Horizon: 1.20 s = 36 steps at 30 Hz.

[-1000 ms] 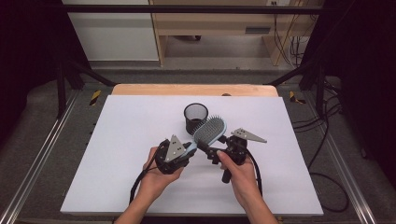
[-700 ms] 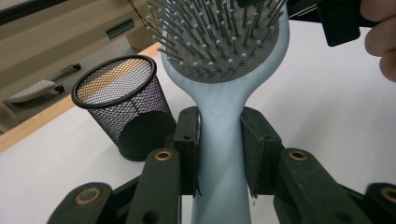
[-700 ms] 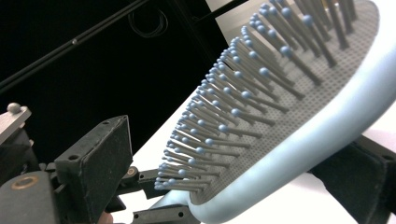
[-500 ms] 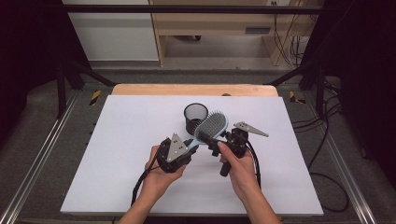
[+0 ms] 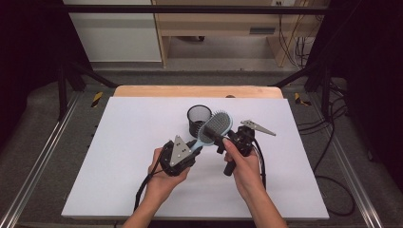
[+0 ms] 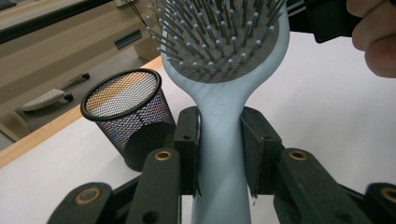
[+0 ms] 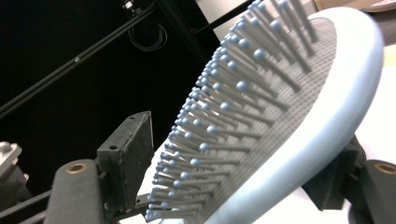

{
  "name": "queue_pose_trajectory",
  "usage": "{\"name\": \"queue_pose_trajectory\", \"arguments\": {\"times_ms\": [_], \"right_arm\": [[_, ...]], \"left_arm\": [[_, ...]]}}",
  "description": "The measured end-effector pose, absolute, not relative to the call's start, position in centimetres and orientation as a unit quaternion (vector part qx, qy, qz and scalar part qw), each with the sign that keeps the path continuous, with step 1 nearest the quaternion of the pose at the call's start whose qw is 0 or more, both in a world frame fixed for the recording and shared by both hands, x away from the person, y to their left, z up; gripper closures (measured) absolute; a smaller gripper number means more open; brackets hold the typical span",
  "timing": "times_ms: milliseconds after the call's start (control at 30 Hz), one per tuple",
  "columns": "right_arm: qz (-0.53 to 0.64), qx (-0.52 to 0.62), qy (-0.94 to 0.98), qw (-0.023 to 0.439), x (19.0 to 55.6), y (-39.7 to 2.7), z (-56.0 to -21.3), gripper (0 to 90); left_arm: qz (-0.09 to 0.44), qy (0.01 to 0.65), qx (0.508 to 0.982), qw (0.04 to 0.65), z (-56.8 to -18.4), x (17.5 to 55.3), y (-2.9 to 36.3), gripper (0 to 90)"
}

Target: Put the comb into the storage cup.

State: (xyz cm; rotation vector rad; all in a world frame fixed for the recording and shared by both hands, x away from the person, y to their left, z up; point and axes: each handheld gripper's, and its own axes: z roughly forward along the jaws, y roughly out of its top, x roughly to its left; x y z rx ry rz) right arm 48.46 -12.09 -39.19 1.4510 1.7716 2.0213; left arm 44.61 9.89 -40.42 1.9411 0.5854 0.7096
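Above the white table (image 5: pixel 119 156), the hairbrush (image 5: pixel 214 128) spans both grippers, handle clamped in the left gripper (image 5: pixel 190 153).

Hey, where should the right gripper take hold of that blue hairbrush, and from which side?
Probably across the head of the hairbrush, one jaw on the bristle face, the other on the smooth back, coming from the right. The left gripper already clamps the narrow handle, so the head is the free part. The right gripper has just been closing around it, pads not yet pressing.

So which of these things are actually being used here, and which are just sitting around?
In use:
- light blue hairbrush
- left gripper, clamped on its handle
- right gripper, jaws just closing around its head

Just there:
- black mesh cup
- white table
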Motion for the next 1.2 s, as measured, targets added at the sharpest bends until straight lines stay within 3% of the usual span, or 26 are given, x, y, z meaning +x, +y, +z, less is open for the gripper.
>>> {"name": "queue_pose_trajectory", "arguments": {"times_ms": [500, 1200], "right_arm": [[0.678, 0.479, 0.557, 0.032, 48.6, -12.2, -39.0, 43.2], [0.665, 0.447, 0.594, 0.068, 48.4, -10.8, -36.9, 50.6]], "left_arm": [[0.287, 0.252, 0.79, 0.479, -41.0, 45.2, 9.7, 69.6], [0.265, 0.283, 0.774, 0.501, -41.1, 45.8, 10.0, 69.3]]}}
